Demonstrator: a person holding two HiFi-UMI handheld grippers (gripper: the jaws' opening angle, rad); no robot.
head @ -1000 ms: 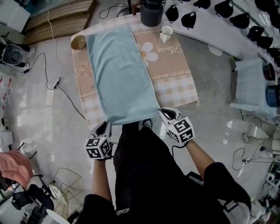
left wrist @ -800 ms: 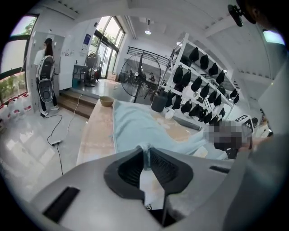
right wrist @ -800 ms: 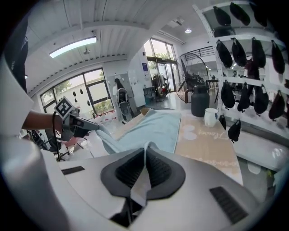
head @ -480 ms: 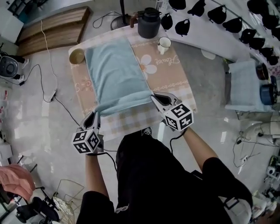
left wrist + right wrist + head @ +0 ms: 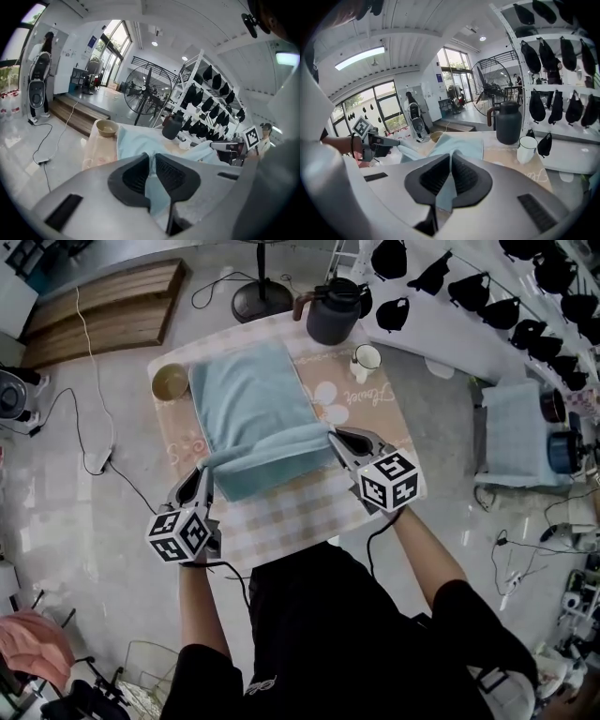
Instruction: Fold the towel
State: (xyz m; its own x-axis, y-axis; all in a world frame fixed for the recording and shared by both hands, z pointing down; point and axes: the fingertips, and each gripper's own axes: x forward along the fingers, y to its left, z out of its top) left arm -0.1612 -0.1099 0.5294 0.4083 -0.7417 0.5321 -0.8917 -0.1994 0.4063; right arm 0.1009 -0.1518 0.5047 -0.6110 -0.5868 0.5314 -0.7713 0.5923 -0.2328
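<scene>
Both claws are clamped on the towel (image 5: 248, 399). The left gripper (image 5: 204, 472) is pressed on the near-left corner and the right gripper (image 5: 333, 435) on the near-right corner. Cloth runs between the pads in both gripper views.

The towel lies lengthwise on the checked tablecloth (image 5: 300, 512). Its far half is flat. The near edge is lifted off the table and sags between your hands, over the middle.

This reads as mid half-fold, near edge going to far edge. To land it clean:
- The two corners look roughly level across the table. Match them again before you lower, or the fold comes out skewed.
- Spread your hands a touch to take the sag out of the raised edge. Slack will crease under the top layer.
- Carry the edge low over the bottom layer without dragging, so the lower half doesn't bunch.
- Aim for the far corners; the left one sits just beside the bowl (image 5: 171, 382).
- The kettle (image 5: 335, 315) and mug (image 5: 367, 358) stand off the right of the far end. The right claw should pass clear, but watch it.
- Don't loosen either pinch until both corners are down on cloth.

The left grip looks shallow, with only the edge between the pads, though I can't be sure from that angle. No jerks.
</scene>
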